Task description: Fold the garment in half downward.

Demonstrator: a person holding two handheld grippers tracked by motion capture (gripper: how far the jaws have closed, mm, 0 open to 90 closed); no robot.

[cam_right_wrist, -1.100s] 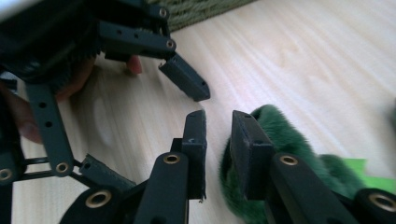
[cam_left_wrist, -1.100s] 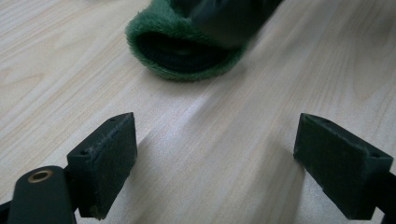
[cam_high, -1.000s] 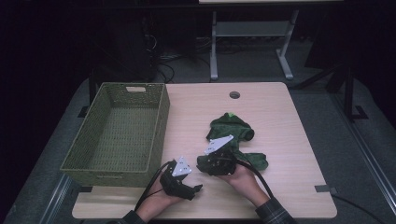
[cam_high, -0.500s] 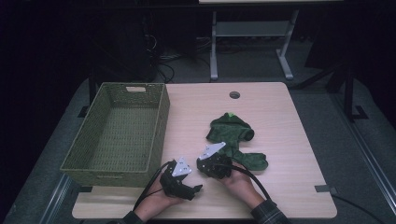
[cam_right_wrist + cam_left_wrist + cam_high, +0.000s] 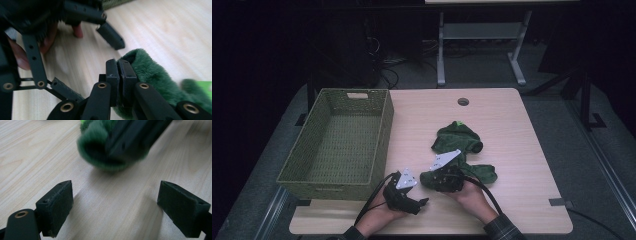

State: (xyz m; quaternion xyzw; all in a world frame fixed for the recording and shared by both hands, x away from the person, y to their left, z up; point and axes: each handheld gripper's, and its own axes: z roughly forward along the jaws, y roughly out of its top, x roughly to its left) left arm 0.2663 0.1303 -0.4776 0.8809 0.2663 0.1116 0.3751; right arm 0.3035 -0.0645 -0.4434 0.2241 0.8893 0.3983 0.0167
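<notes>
A green fuzzy cloth point(image 5: 457, 142) lies bunched on the wooden table point(image 5: 512, 120), right of centre. My right gripper point(image 5: 432, 181) lies low at the cloth's near end, and its jaws are pressed together on the fluffy edge point(image 5: 150, 72). In the right gripper view the right gripper point(image 5: 120, 75) shows its pads meeting with green pile beside them. Just to the left, near the front edge, my left gripper point(image 5: 422, 201) rests on the table. In the left gripper view the left gripper point(image 5: 115, 207) stands open over bare wood, facing the pinched green cloth point(image 5: 97, 152).
A green woven basket point(image 5: 384, 130) stands at the table's left, holding nothing that I can see. A round cable hole point(image 5: 463, 101) sits at the table's far edge. A metal stand point(image 5: 479, 30) is on the floor beyond the table.
The right gripper has shifted slightly toward the table's front edge with the cloth's near end. The left gripper has stayed put.
</notes>
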